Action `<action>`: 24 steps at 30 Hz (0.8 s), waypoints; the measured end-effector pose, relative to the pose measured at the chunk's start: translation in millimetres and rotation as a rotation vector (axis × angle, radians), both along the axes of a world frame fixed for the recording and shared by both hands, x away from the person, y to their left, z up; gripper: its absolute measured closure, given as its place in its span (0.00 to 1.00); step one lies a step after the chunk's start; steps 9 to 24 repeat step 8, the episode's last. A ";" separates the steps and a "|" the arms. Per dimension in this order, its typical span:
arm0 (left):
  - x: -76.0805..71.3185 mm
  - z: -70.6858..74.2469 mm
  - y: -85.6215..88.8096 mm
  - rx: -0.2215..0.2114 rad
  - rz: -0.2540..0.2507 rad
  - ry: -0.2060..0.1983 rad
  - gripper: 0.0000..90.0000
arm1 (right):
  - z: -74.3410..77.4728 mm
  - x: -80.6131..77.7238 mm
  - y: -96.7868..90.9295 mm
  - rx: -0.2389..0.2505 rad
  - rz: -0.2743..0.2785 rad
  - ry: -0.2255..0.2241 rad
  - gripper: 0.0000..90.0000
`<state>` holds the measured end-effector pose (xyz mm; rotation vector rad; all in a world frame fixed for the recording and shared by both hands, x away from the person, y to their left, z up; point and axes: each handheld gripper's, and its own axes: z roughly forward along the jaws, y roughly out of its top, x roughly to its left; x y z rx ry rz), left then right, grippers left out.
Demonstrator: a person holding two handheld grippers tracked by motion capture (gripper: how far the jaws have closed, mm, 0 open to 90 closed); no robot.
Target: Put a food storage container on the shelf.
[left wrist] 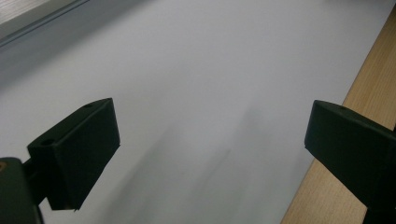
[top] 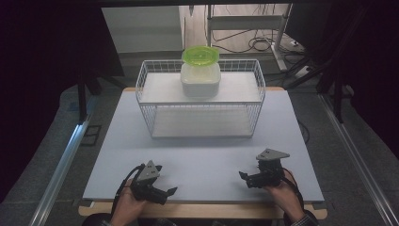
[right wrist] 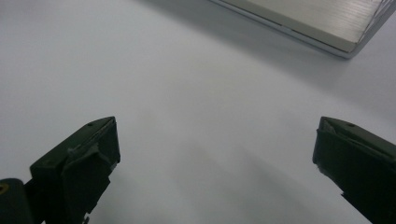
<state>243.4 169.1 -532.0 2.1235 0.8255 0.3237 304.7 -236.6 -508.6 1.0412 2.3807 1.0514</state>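
1. Near edge. I hold the left gripper (top: 165,189) and the right gripper (top: 244,177) low over the tabletop (top: 202,160), close to its wooden front border. In both gripper views the fingers (left wrist: 77,156) stand wide apart with nothing between them; the right pair (right wrist: 74,170) matches.

2. Middle ground. Bare grey tabletop lies between the grippers and the rack (top: 201,96). Both grippers are well apart from it.

3. Far side. The white wire rack stands across the back of the tabletop with two shelves. On its upper shelf, near the centre, sits a white tub (top: 201,79). A green lid (top: 200,55) rests on top of the tub, looking tilted and loose, though I cannot tell for certain. In the right gripper view a corner of the rack's lower shelf (right wrist: 322,21) shows ahead.

4. Progress, as I judge it. The tub and lid are the nearest things to work on, and neither is touched. Nothing is done yet: the reach to the rack, the grasp and any move of tub or lid all remain.
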 end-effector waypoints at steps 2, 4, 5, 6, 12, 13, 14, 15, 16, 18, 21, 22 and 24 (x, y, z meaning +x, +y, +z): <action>0.4 -0.3 0.0 0.011 -0.001 0.002 0.03 | -0.9 0.0 0.9 -0.014 0.005 0.005 0.01; 0.5 -0.4 0.1 0.011 0.000 0.002 0.03 | -2.1 -0.1 2.0 -0.021 0.005 0.008 0.01; 0.6 -0.4 0.1 0.010 0.002 0.003 0.03 | -2.3 -0.1 2.1 -0.026 0.006 0.010 0.01; 0.6 -0.3 0.1 0.010 0.002 0.003 0.03 | -2.9 0.0 2.5 -0.028 0.004 0.011 0.01; 0.9 -0.2 0.0 0.007 0.004 0.003 0.03 | -3.2 0.2 2.4 -0.033 0.004 0.011 0.01; 0.9 -0.2 0.0 0.007 0.004 0.003 0.03 | -3.2 0.2 2.4 -0.033 0.004 0.011 0.01; 0.9 -0.2 0.0 0.007 0.004 0.003 0.03 | -3.2 0.2 2.4 -0.033 0.004 0.011 0.01; 0.9 -0.2 0.0 0.007 0.004 0.003 0.03 | -3.2 0.2 2.4 -0.033 0.004 0.011 0.01; 0.9 -0.2 0.0 0.007 0.004 0.003 0.03 | -3.2 0.2 2.4 -0.033 0.004 0.011 0.01; 0.9 -0.2 0.0 0.007 0.004 0.003 0.03 | -3.2 0.2 2.4 -0.033 0.004 0.011 0.01; 0.9 -0.2 0.0 0.007 0.004 0.003 0.03 | -3.2 0.2 2.4 -0.033 0.004 0.011 0.01; 0.9 -0.2 0.0 0.007 0.004 0.003 0.03 | -3.2 0.2 2.4 -0.033 0.004 0.011 0.01; 0.9 -0.2 0.0 0.007 0.004 0.003 0.03 | -3.2 0.2 2.4 -0.033 0.004 0.011 0.01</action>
